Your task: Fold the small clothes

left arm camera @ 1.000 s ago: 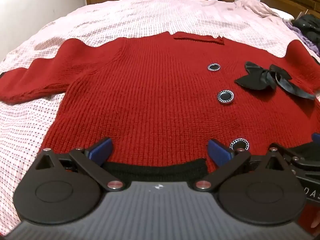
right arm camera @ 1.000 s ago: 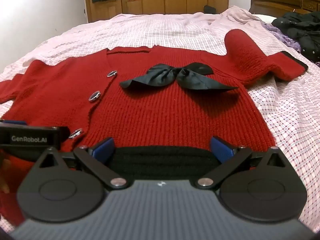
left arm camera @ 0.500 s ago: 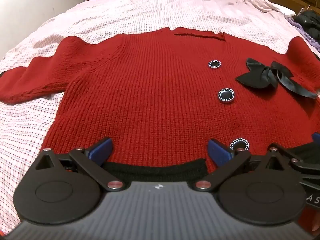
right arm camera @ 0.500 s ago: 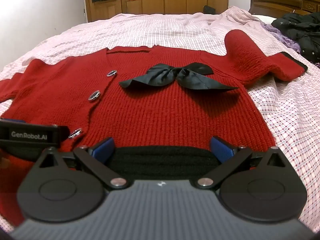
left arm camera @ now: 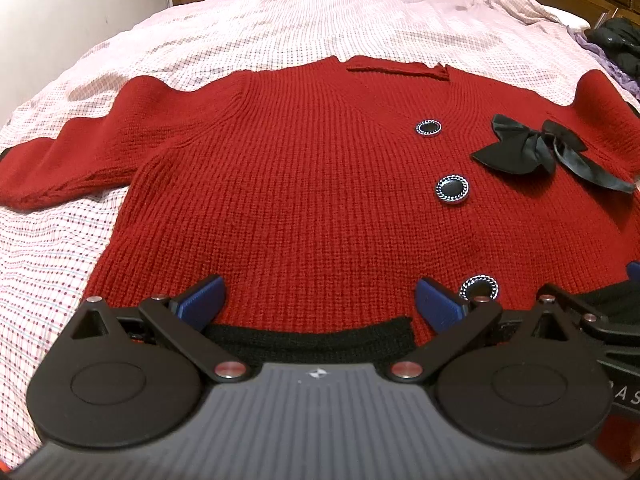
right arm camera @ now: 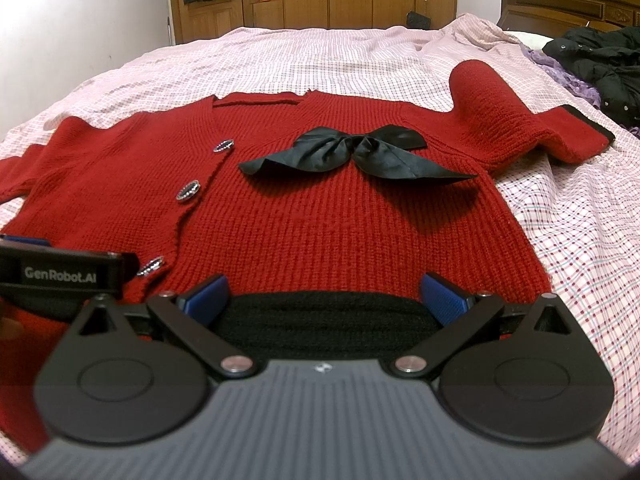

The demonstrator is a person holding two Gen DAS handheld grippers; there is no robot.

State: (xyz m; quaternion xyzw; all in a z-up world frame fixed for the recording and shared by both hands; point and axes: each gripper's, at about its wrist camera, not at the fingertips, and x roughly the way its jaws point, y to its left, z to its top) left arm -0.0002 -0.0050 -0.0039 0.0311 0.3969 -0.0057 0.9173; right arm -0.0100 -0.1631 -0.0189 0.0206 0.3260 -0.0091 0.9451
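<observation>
With both tools poised at the black ribbed hem band (right arm camera: 328, 316) of the red knitted cardigan (left arm camera: 288, 200), the step in hand appears to be taking hold of the bottom edge for the first fold. The cardigan lies flat, front up, on the pink checked bedsheet (left arm camera: 280, 32), its buttoned placket and black satin bow (right arm camera: 356, 156) above the hem band and its sleeves spread to either side. To do this step well, close each tool on the hem band only, taking both knit layers, and keep the two holds level so the fold line runs straight across the body. Lift evenly; the heavy knit is likely to sag between the holds. Carry the hem band clear of the bow so it is not crushed. The left gripper (left arm camera: 320, 300) stands wide open, its blue pads (left arm camera: 200, 300) either side of the hem band's left portion, gripping nothing. The right gripper (right arm camera: 326, 298) is likewise wide open, straddling the hem band's right portion; whether its pads touch the knit cannot be told.
</observation>
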